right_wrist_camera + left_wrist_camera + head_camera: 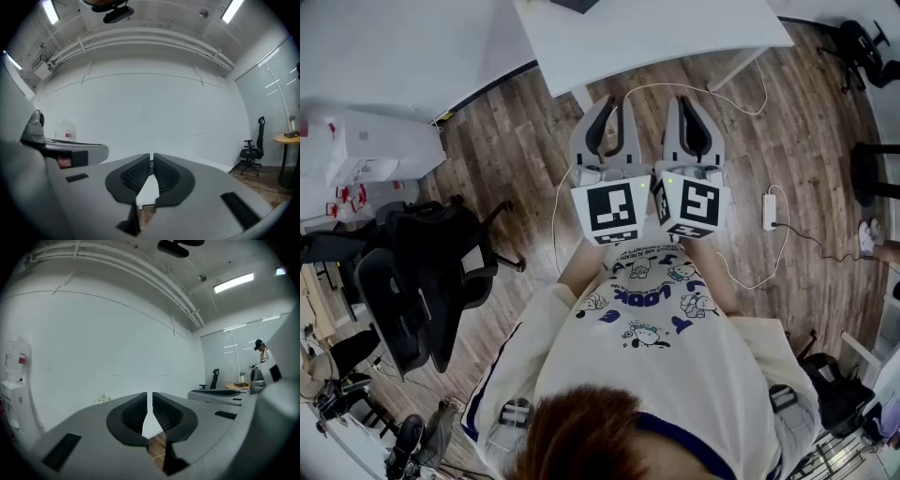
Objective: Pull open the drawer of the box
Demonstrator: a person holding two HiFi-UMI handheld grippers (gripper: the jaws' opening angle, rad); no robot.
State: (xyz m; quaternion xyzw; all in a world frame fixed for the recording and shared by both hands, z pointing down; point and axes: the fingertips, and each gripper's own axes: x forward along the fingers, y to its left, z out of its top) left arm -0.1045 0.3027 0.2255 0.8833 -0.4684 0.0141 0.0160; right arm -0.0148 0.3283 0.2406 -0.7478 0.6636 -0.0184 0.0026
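Person's printed shirt is filling the near edge; no box with a drawer is showing in any view.
So the pull is not starting yet, and all of it is remaining. Left gripper and right gripper are hanging side by side just before the white table, pointing level toward it, each with jaws pressed together on nothing.

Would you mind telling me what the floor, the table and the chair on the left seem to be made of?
Floor: wood-look planks, probably laminate or vinyl, matte; grain streaks and plank seams show.
Table: smooth white top, likely laminated board, on thin white legs, perhaps metal.
Chair: black, seemingly plastic frame with fabric or mesh; too dark to settle.
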